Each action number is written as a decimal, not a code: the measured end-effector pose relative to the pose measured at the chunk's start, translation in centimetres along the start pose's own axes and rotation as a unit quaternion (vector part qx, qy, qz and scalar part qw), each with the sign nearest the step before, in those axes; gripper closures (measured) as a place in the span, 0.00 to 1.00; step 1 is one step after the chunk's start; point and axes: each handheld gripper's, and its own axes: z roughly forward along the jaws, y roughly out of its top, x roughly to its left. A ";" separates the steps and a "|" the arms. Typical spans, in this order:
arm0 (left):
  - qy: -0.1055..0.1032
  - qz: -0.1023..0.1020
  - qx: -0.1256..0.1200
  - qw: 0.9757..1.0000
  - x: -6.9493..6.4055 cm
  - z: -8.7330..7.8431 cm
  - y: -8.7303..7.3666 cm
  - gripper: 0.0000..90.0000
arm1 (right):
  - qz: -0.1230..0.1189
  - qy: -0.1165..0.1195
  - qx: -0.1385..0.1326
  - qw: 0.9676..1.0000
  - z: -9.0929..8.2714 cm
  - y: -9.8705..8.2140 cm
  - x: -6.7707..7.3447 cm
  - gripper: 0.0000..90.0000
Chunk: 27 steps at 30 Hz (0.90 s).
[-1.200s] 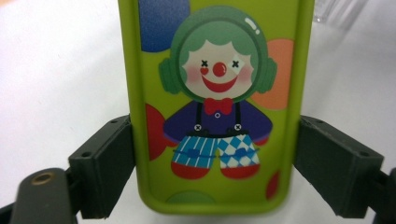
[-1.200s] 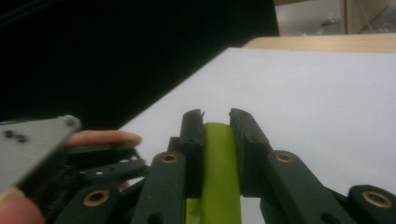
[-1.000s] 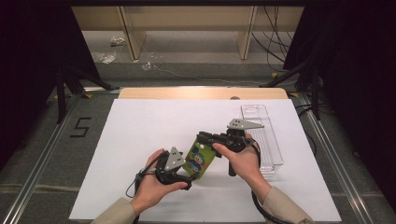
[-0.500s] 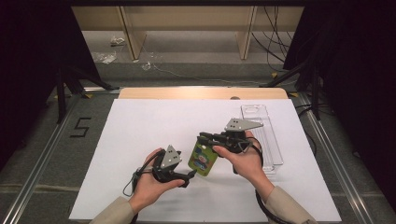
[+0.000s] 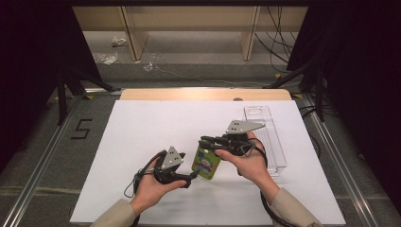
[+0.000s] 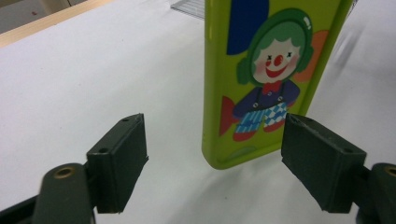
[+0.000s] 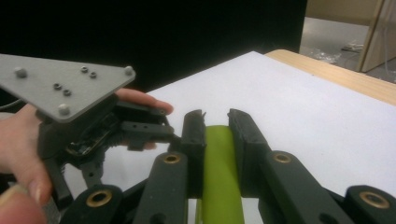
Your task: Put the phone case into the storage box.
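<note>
**Green phone case gripped at one end, second gripper closing at the other**

White sheeting covers the table (image 5: 142, 142), with a bare wooden strip along its far edge and dark surroundings on either side. A clear plastic tray (image 5: 267, 137) lies on the sheet to the right, just beyond the person's right hand.

The task item is a green phone case (image 5: 206, 162) printed with a cartoon clown figure. It is held above the sheet near the table's middle, between the two hands, tilted with its printed face outward.

The right gripper (image 5: 211, 143) is clamped on the case: in the right gripper view both black jaws press against the two faces of the green edge (image 7: 218, 177), which runs straight up between them.

The left gripper (image 5: 190, 178) sits just beside the lower end of the case. Its jaws have just been closing, yet in the left gripper view they stand apart, with the lower corner of the case (image 6: 261, 79) between them and a visible gap at each pad. No contact on that side.
</note>
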 end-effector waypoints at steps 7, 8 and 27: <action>-0.036 0.008 -0.008 0.999 0.1 0.4 0.0 0.32 | -0.017 0.022 0.010 1.000 0.2 0.1 0.3 0.86; -0.040 0.008 -0.008 0.999 0.2 0.4 -0.1 0.32 | -0.021 0.026 0.011 0.999 0.2 0.2 0.4 0.86; -0.106 0.029 0.011 0.994 0.7 1.5 -0.8 0.46 | -0.035 0.055 0.022 0.998 0.6 0.1 0.8 0.86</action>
